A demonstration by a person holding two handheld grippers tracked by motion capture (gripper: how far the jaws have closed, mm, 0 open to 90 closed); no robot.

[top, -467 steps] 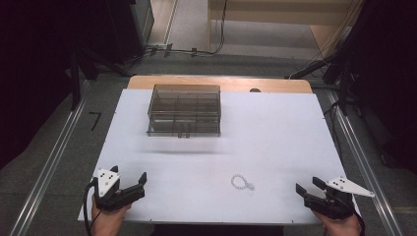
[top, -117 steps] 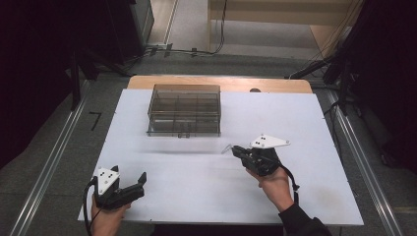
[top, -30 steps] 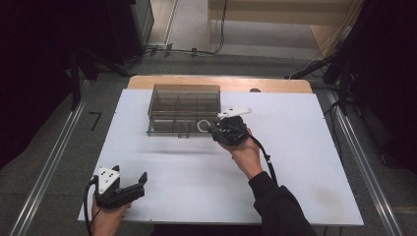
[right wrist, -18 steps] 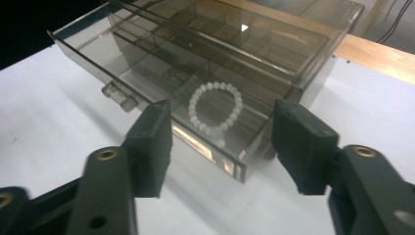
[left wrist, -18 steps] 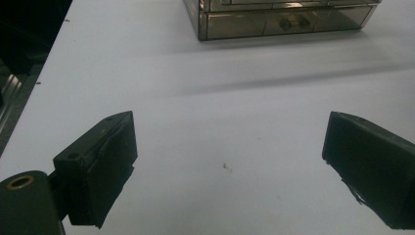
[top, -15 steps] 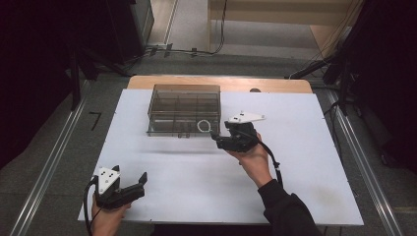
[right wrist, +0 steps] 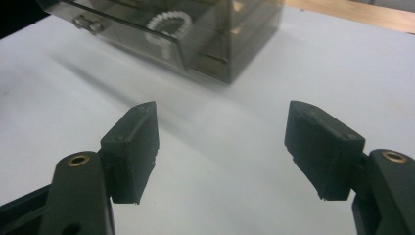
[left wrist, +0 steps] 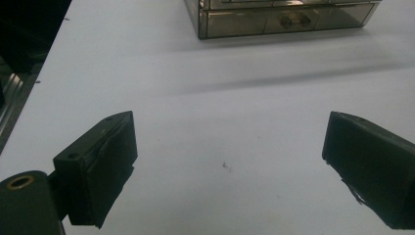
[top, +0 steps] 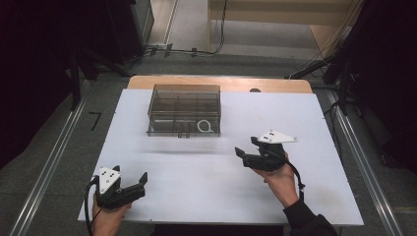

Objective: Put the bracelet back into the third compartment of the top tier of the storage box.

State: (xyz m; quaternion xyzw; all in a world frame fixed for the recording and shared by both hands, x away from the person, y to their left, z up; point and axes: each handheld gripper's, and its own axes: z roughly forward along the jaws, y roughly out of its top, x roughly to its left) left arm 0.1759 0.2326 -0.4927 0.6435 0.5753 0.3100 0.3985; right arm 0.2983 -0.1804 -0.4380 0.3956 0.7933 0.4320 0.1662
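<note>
A smoky clear compartment box [top: 183, 101] stands at the far middle of the white table [top: 196, 191]. A white bead bracelet [top: 206, 126] lies in its front right compartment, and shows through the box wall [right wrist: 230, 44] as a pale bracelet ring [right wrist: 169, 22]. My right gripper [top: 247, 147] hovers to the right of and nearer than the box, pointing left toward it. Its jaws have just been opening and stand wide with nothing between them [right wrist: 222, 147]. My left gripper [top: 130, 174] rests open at the near left corner, its jaws [left wrist: 227, 161] over bare table, the box [left wrist: 284, 14] far ahead.
A wooden strip [top: 221, 83] runs along the table's far edge behind the box. Metal rails [top: 49, 167] flank the table on both sides. Cables lie on the floor [top: 196, 49] beyond. Two small handles [left wrist: 293, 21] sit on the box front.
The right gripper let go of the bracelet, which now lies in the box, then drew back to the right and toward the person with its jaws opened. The left gripper stayed put.
</note>
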